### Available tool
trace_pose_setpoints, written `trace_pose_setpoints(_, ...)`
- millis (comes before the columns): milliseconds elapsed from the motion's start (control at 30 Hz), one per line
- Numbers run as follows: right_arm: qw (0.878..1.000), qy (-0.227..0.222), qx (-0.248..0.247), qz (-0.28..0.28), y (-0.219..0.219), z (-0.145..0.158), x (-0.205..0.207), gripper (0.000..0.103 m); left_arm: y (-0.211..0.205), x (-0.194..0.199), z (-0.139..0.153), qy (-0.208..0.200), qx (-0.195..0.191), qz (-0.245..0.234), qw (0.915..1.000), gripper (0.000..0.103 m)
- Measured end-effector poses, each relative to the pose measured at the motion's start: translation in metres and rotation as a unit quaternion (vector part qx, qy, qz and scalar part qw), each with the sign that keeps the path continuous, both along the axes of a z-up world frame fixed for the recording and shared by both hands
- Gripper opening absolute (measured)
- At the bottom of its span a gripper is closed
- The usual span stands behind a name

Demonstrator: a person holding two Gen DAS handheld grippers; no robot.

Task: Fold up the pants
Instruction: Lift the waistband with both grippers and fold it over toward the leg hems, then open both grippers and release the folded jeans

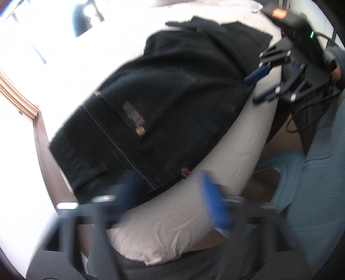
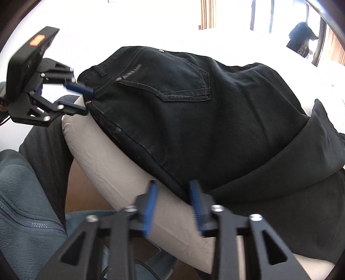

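Observation:
Black jeans [image 1: 163, 97] lie bunched on a white bed, back pocket up, also in the right wrist view [image 2: 194, 112]. My left gripper [image 1: 170, 193] is open at the waistband end near the bed's corner; its blue fingers are blurred. From the right wrist view the left gripper [image 2: 84, 101] has its fingertips at the waistband edge, jaws apart. My right gripper [image 2: 172, 206] is open with the jeans' side edge between its blue pads. It also shows in the left wrist view [image 1: 256, 88], open beside the jeans' edge.
The white mattress [image 1: 185, 215] corner sticks out toward me. A brown bed frame [image 1: 47, 155] runs on the left. A person's blue fleece [image 2: 23, 193] and grey trousers [image 2: 47, 142] are close by. Bright window and curtains [image 2: 207, 13] are behind.

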State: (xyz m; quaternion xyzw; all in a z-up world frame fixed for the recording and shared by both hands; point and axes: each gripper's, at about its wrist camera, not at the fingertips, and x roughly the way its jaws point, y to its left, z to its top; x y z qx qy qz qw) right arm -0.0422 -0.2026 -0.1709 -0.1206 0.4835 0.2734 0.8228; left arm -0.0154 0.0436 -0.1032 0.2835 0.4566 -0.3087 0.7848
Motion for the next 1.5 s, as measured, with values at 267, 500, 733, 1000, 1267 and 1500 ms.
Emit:
trace_pose_setpoints(267, 0.999, -0.025, 0.043, -0.020, -0.011, 0.033, 0.006, 0.046, -0.023, 0.020, 0.054, -0.038, -0.082, 0.035, 0.9953, 0.082)
trace_pose_setpoints(500, 0.997, 0.025, 0.052, -0.060, -0.022, 0.000, 0.029, 0.046, -0.098, 0.077, 0.011, 0.027, -0.126, 0.034, 0.9911, 0.077)
trace_pose_setpoints(733, 0.992, 0.035, 0.091, -0.086, -0.049, 0.017, 0.022, 0.050, -0.123, 0.096, -0.017, 0.058, -0.084, 0.061, 0.9929, 0.070)
trace_pose_setpoints(1000, 0.955, -0.013, 0.147, -0.257, -0.159, 0.076, 0.078, 0.054, -0.172, 0.116, 0.001, 0.054, -0.126, 0.049, 0.9893, 0.070)
trace_pose_setpoints(1267, 0.941, -0.049, 0.068, -0.328, -0.198, 0.110, 0.190, 0.054, -0.196, 0.122, -0.052, 0.095, -0.106, 0.072, 0.9871, 0.084)
trace_pose_setpoints(1500, 0.941, 0.003, 0.001, -0.339, -0.206, 0.076, 0.284, 0.054, -0.200, 0.125, -0.060, 0.099, -0.112, 0.069, 0.9864, 0.103)
